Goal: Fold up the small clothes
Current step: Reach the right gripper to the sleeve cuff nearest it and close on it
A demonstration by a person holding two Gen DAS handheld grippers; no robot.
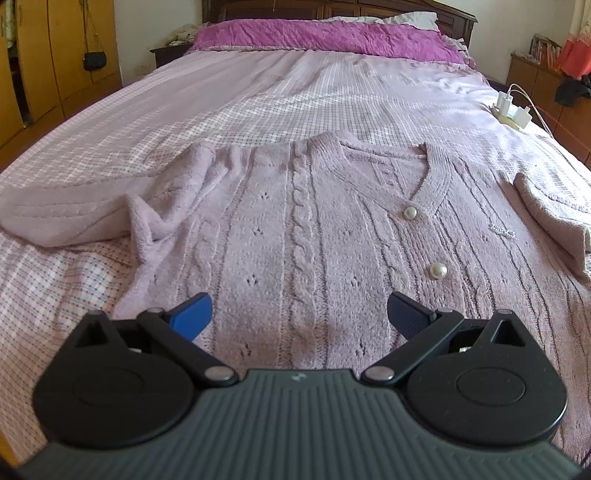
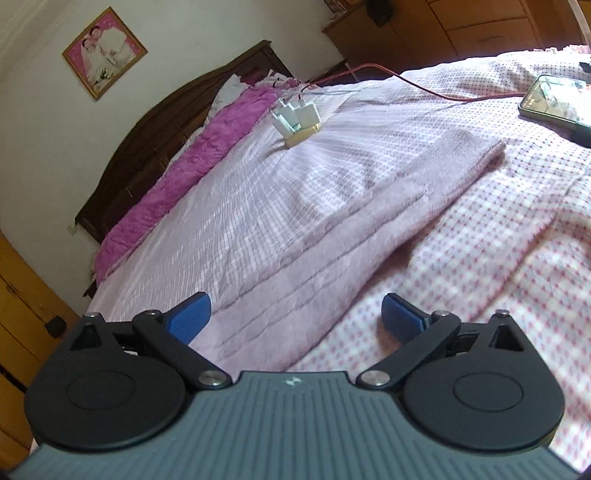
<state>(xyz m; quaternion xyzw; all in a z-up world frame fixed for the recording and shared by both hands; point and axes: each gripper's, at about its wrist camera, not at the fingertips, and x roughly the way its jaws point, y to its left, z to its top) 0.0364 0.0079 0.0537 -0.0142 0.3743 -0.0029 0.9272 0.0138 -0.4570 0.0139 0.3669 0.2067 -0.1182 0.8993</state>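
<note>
A lilac cable-knit cardigan is laid flat, front side up, on the checked bedspread of a bed, with its V-neckline turned toward the magenta pillow at the headboard. 2 pearl buttons are seen on the placket below the neckline, and a small sparkly bow is set on the chest just beside them. One sleeve is stretched out sideways from the cardigan's body across the bedspread, bunched where it meets the shoulder; the other sleeve is partly cut off by the edge of the left wrist view.

The left gripper is held over the lower body of the cardigan, its 2 blue-padded fingers spread wide apart with nothing between them; contact with the knit cannot be told.

The right gripper is held over a sleeve of the cardigan, which runs away from it along the bedspread. Its jaws are likewise spread wide and nothing is gripped; 1 finger is seen above the sleeve, the other above bare bedspread.

Beyond the sleeve, a power strip with white chargers is lying on the bedspread, with a red cable leading toward a phone. A framed picture is hung on the wall above the headboard.
</note>
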